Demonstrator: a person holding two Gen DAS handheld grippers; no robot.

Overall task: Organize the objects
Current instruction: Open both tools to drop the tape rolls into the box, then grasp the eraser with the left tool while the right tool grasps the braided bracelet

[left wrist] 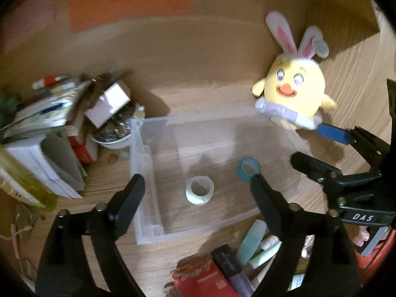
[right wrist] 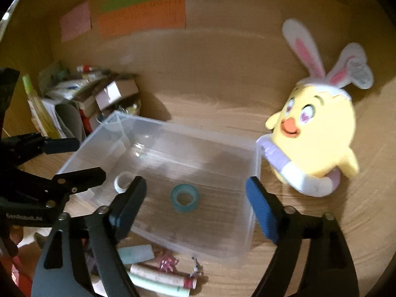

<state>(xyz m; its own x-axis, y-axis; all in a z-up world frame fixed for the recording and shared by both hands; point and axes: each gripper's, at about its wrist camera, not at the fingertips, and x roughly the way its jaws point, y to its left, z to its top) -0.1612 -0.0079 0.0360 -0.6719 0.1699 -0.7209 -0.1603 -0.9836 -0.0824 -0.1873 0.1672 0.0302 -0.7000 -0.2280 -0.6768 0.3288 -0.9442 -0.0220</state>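
Hovering over bin [right wrist: 81,148], both claws [left wrist: 198,185] [right wrist: 195,193] wide open, empty.

Left claw [left wrist: 198,185] jaws spread wide and empty, right claw [right wrist: 195,193] likewise, both angled downward

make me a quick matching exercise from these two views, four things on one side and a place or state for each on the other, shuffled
Things:
1. teal tape roll
2. white tape roll
3. yellow chick plush
4. left gripper

Places or states:
A. outside the clear bin, by its corner
B. inside the bin, nearer the plush
C. jaws open, nothing between them
D. inside the bin, nearer the pile of books

Pairs: 1-B, 2-D, 3-A, 4-C
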